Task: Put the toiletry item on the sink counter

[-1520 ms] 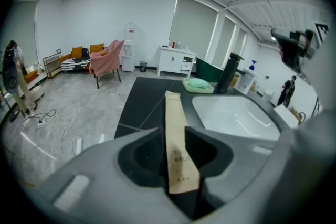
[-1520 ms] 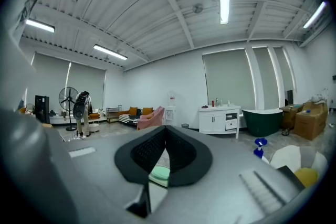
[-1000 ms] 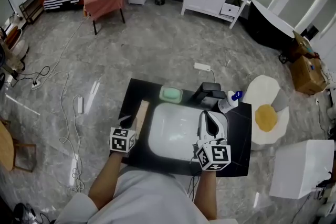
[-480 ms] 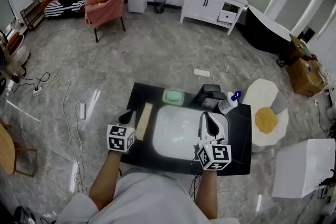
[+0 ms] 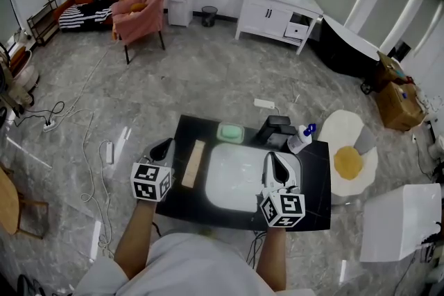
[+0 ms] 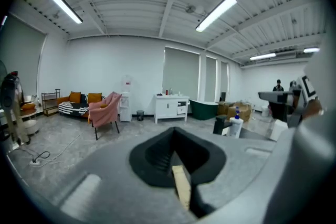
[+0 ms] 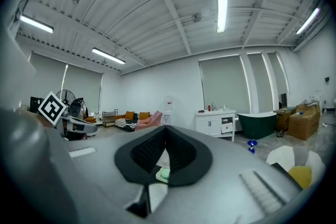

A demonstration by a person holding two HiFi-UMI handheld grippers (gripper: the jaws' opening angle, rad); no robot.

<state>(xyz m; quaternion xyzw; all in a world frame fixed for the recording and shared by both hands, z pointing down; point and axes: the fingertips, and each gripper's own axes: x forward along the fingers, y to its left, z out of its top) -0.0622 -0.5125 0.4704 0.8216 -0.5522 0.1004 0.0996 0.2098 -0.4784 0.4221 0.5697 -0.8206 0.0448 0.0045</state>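
The toiletry item, a long tan box (image 5: 192,163), lies flat on the black sink counter (image 5: 316,180), just left of the white basin (image 5: 236,180). My left gripper (image 5: 161,147) hovers above the counter's left edge, shut and empty, apart from the box. In the left gripper view the closed jaws (image 6: 175,131) frame a strip of the tan box (image 6: 182,186) below them. My right gripper (image 5: 272,157) hangs over the basin's right side, shut with nothing in it. In its own view the jaws (image 7: 167,128) are closed, with the green soap dish (image 7: 164,174) showing beyond them.
The green soap dish (image 5: 229,132), a black faucet (image 5: 274,129) and a white bottle with a blue cap (image 5: 300,137) line the counter's far edge. A white round stand with a yellow disc (image 5: 349,161) stands at the right, a white box (image 5: 395,222) nearer. Cables (image 5: 90,149) trail on the floor at the left.
My left gripper has risen and drawn left, away from the tan box, which stays on the counter. Its jaws went from apart to shut. The right gripper shifted only slightly.
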